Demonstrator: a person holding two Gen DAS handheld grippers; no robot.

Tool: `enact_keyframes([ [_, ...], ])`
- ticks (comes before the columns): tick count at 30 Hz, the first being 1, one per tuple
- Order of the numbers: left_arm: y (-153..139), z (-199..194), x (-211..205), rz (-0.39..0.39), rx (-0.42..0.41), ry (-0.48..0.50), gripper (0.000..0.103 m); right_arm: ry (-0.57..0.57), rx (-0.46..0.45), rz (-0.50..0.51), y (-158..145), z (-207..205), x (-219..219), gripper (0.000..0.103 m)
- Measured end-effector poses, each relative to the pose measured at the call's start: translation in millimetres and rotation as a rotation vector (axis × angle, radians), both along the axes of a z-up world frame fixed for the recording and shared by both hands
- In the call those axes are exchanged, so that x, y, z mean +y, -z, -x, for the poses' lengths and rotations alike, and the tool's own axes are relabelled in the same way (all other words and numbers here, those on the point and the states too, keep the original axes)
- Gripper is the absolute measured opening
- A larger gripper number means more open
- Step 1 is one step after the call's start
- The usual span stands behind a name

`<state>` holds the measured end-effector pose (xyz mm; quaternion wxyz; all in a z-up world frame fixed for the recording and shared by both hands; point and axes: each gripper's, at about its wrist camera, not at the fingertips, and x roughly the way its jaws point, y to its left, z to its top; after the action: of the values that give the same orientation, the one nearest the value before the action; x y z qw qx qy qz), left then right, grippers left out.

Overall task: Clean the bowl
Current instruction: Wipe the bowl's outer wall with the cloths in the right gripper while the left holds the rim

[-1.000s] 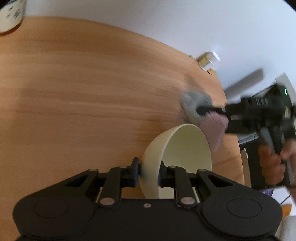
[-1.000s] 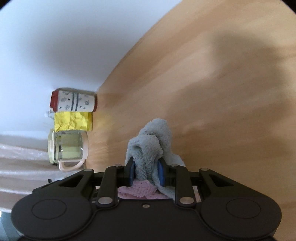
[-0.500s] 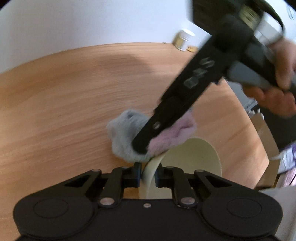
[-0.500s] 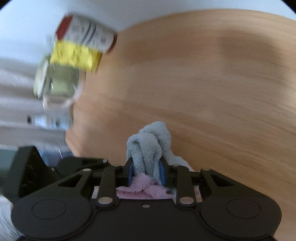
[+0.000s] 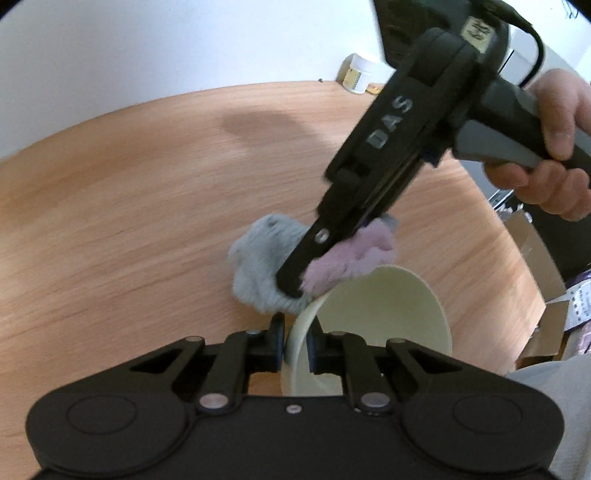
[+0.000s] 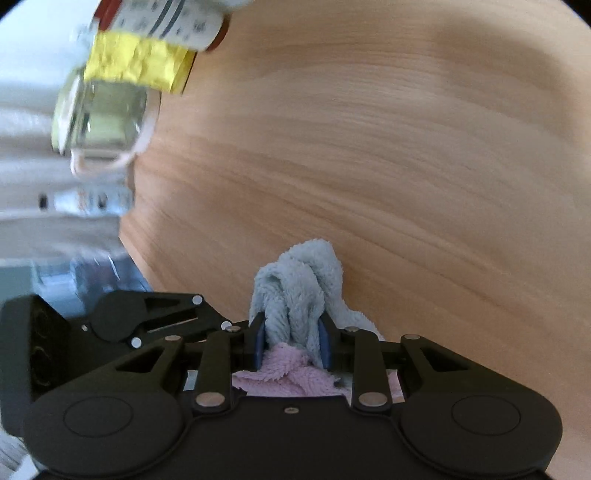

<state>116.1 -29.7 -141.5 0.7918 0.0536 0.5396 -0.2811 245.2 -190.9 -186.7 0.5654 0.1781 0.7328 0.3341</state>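
Observation:
My left gripper [image 5: 295, 341] is shut on the rim of a cream bowl [image 5: 384, 321], held tilted above the wooden table [image 5: 147, 221]. My right gripper [image 6: 291, 336] is shut on a grey and pink cloth [image 6: 299, 295]. In the left wrist view the right gripper [image 5: 291, 284] comes in from the upper right, and its cloth [image 5: 266, 269] rests against the bowl's far rim, grey part outside and pink part over the edge. The bowl does not show in the right wrist view.
A small white jar [image 5: 360, 74] stands at the table's far edge by the wall. A red-capped can [image 6: 166, 22], a yellow packet [image 6: 136, 66] and a glass mug [image 6: 103, 110] sit at another edge. Cardboard boxes [image 5: 543, 325] lie beyond the table on the right.
The right gripper with the cloth has swung in from the right side to the bowl's rim. The bowl has tipped and turned slightly in my left gripper.

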Motion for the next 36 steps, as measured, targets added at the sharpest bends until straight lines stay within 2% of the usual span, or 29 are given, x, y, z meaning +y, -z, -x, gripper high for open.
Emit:
enact_keyframes([
  [10, 5, -3, 9, 0.0, 0.027, -0.058, 0.014, 0.297, 0.078, -0.114, 19, 23, -65, 0.033],
  [16, 7, -6, 11, -0.006, 0.039, -0.083, 0.014, 0.423, 0.107, -0.169, 30, 43, -79, 0.033],
  [21, 19, -11, 12, -0.022, 0.064, -0.115, 0.016, 0.494, 0.113, -0.186, 37, 59, -92, 0.033],
  [25, 17, -13, 13, -0.016, 0.073, -0.145, 0.016, 0.544, 0.134, -0.206, 43, 74, -99, 0.033],
  [36, 22, -12, 4, 0.001, 0.075, -0.147, 0.017, 0.6, 0.135, -0.232, 42, 105, -102, 0.034],
])
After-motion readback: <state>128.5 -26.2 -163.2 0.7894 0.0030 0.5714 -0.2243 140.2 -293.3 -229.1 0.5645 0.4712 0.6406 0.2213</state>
